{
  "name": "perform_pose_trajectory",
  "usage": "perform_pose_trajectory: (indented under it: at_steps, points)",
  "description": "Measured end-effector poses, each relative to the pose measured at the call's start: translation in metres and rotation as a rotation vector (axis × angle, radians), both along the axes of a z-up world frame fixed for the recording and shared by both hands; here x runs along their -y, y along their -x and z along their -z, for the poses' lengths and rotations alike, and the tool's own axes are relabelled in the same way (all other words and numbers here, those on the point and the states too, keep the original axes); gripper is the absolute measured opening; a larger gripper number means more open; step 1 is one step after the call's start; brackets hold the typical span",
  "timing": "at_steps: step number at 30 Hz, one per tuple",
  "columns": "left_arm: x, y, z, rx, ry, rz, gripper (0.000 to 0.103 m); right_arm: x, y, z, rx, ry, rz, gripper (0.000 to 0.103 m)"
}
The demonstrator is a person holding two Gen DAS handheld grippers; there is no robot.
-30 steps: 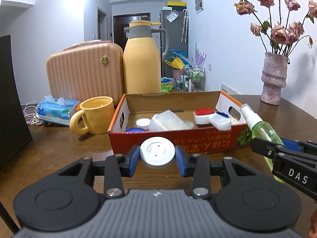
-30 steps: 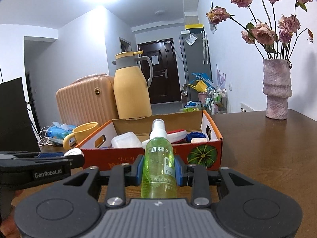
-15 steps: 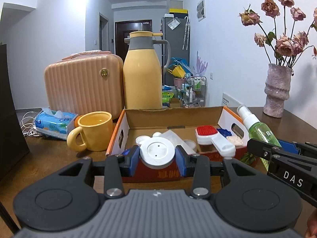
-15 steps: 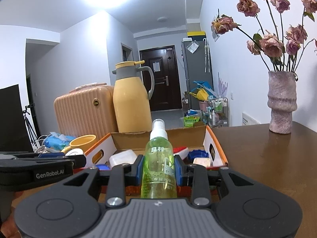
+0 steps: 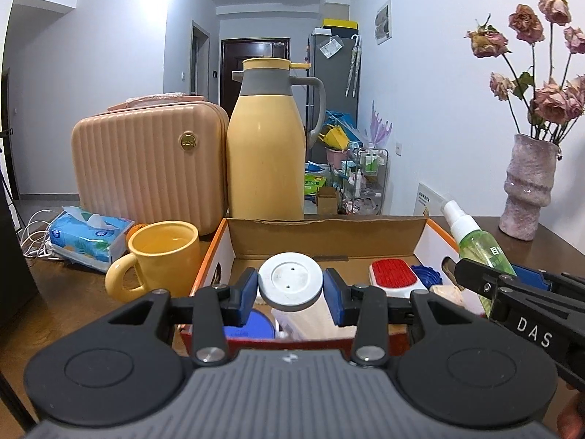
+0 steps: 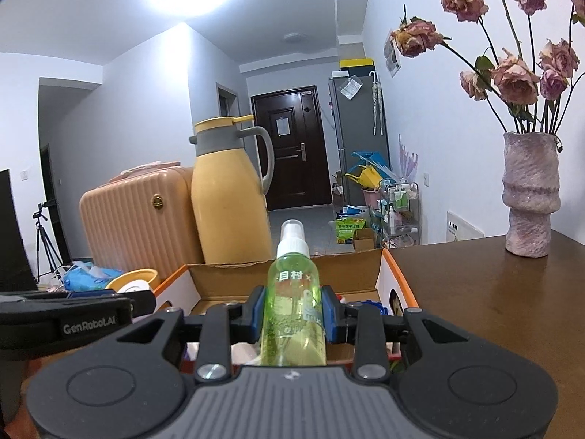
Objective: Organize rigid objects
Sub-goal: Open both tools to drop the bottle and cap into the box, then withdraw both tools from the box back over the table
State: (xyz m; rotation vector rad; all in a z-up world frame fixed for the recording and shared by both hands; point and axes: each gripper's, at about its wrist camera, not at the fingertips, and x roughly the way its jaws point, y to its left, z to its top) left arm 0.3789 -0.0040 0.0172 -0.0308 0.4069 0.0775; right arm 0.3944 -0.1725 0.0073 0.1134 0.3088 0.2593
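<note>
Left wrist: left hand-held gripper (image 5: 290, 290) clamps white lid (image 5: 290, 281); right wrist: right hand-held gripper (image 6: 292, 314) clamps spray bottle (image 6: 292, 307)

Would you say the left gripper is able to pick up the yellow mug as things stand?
Probably not: the left gripper is shut on a white lid, so its fingers are occupied. The yellow mug stands unobstructed beside the box.

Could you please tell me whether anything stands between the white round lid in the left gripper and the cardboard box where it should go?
Nothing visible does. The left gripper holds the white round lid above the near wall of the cardboard box, whose top is open. Items already lie inside, including a red brush.
</note>
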Motion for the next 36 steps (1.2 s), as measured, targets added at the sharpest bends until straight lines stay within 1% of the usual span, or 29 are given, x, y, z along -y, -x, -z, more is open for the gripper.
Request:
perform_pose_trajectory:
  at_steps: [12,19,20,21,22,23,24,26,28,29,33,36]
  points:
    - [-0.006,-0.055,0.007,-0.015,0.017,-0.022,0.040,0.001,-0.059,0.006,-0.023,-0.014,0.018,0.030]
    - [-0.012,-0.083,0.013,-0.034,0.025,-0.026,0.040,-0.002,-0.090,0.010,-0.060,0.003,0.013,0.031]
    - [-0.014,-0.086,0.015,-0.041,0.022,-0.027,0.044,-0.002,-0.095,0.012,-0.078,0.008,0.008,0.031]
    - [-0.015,-0.089,0.016,-0.046,0.018,-0.033,0.060,-0.001,-0.099,0.013,-0.093,0.011,0.007,0.031]
    - [-0.018,-0.092,0.018,-0.050,0.022,-0.041,0.072,-0.001,-0.101,0.014,-0.094,0.014,0.014,0.034]
    - [-0.021,-0.093,0.019,-0.048,0.029,-0.050,0.093,0.000,-0.102,0.014,-0.096,0.024,0.020,0.046]
    - [-0.025,-0.092,0.019,-0.037,0.036,-0.065,0.103,0.000,-0.103,0.014,-0.098,0.032,0.024,0.054]
    - [-0.032,-0.091,0.017,-0.008,0.036,-0.092,0.103,0.002,-0.102,0.015,-0.087,0.045,0.044,0.087]
    - [-0.037,-0.091,0.016,-0.006,0.039,-0.106,0.103,0.004,-0.101,0.014,-0.076,0.053,0.058,0.099]
    - [-0.039,-0.091,0.016,-0.008,0.047,-0.112,0.103,0.005,-0.100,0.013,-0.073,0.053,0.067,0.103]
    - [-0.043,-0.089,0.014,-0.003,0.056,-0.118,0.103,0.005,-0.096,0.009,-0.067,0.052,0.085,0.103]
    - [-0.040,-0.083,0.010,0.018,0.029,-0.118,0.103,0.006,-0.092,0.006,-0.054,0.052,0.092,0.103]
